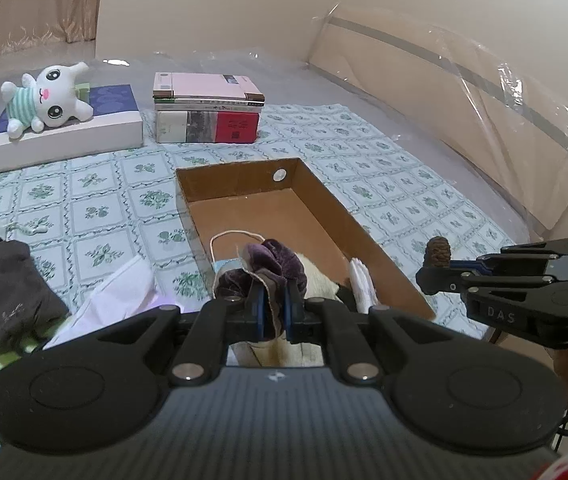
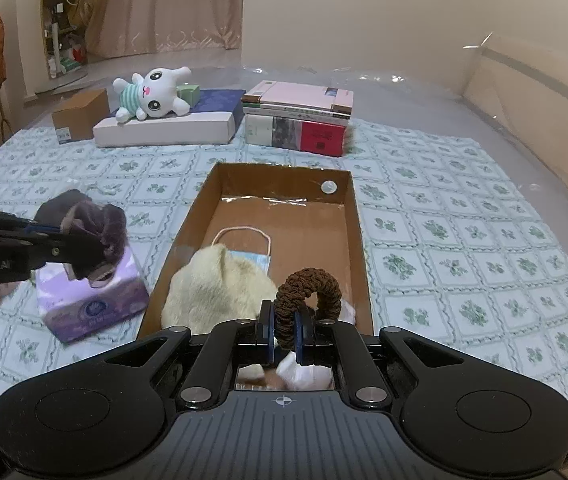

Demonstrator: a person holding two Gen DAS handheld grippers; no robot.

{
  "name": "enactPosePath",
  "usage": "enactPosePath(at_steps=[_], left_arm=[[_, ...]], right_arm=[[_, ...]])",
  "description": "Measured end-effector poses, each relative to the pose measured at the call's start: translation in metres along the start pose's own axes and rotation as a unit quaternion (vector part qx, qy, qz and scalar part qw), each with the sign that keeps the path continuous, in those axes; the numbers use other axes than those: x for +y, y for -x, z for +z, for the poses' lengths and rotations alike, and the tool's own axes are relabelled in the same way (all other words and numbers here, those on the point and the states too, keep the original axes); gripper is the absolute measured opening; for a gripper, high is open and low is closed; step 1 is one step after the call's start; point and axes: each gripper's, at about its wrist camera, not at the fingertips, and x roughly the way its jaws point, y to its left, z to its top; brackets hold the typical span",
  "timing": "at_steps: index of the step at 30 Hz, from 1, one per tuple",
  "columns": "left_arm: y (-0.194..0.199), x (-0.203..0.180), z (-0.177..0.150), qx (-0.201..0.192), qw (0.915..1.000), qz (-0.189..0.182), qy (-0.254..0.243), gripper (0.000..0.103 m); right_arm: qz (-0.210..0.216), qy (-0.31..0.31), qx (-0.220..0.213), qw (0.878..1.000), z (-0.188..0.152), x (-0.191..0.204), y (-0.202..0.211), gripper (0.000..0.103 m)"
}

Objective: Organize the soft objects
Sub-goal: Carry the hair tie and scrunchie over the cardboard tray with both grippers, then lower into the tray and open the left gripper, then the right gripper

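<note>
An open cardboard box (image 2: 356, 216) lies on the patterned bedspread; it also shows in the left wrist view (image 1: 324, 192). Inside lie a cream furry item (image 2: 215, 284), a blue face mask (image 2: 257, 258) and white tissue (image 2: 304, 372). My left gripper (image 1: 273, 312) is shut on a purple velvet scrunchie (image 1: 271, 260), held above the box's near left edge; the scrunchie also shows in the right wrist view (image 2: 95, 236). My right gripper (image 2: 286, 336) is shut on a brown knitted hair tie (image 2: 308, 292), above the box's near end; the tie also shows in the left wrist view (image 1: 438, 252).
A tissue pack (image 2: 91, 304) and a dark sock (image 1: 7, 292) lie left of the box. Farther back are a white plush toy (image 2: 151, 94) on a flat box (image 2: 171, 126), a stack of books (image 2: 300, 120) and a small carton (image 2: 79, 116). A plastic-wrapped headboard (image 1: 464, 112) stands right.
</note>
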Motion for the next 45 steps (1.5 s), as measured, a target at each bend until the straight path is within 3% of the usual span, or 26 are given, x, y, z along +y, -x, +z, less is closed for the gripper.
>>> enactPosePath(at_steps=[19, 35, 42, 45], left_arm=[[-0.09, 0.02, 0.058, 0.037, 0.9992, -0.001, 0.014, 0.008], [-0.151, 0.037, 0.066, 0.07, 0.9966, -0.005, 0.043, 0.01], [-0.159, 0.038, 0.068, 0.066, 0.9967, -0.005, 0.048, 0.023], [-0.158, 0.037, 0.068, 0.064, 0.997, -0.002, 0.043, 0.023]], right_arm=[[0.038, 0.032, 0.05, 0.998, 0.064, -0.022, -0.09, 0.009], [0.037, 0.03, 0.098, 0.994, 0.071, -0.037, -0.151, 0.009], [0.034, 0.029, 0.103, 0.994, 0.07, -0.037, -0.159, 0.009], [0.034, 0.029, 0.104, 0.994, 0.069, -0.038, -0.16, 0.009]])
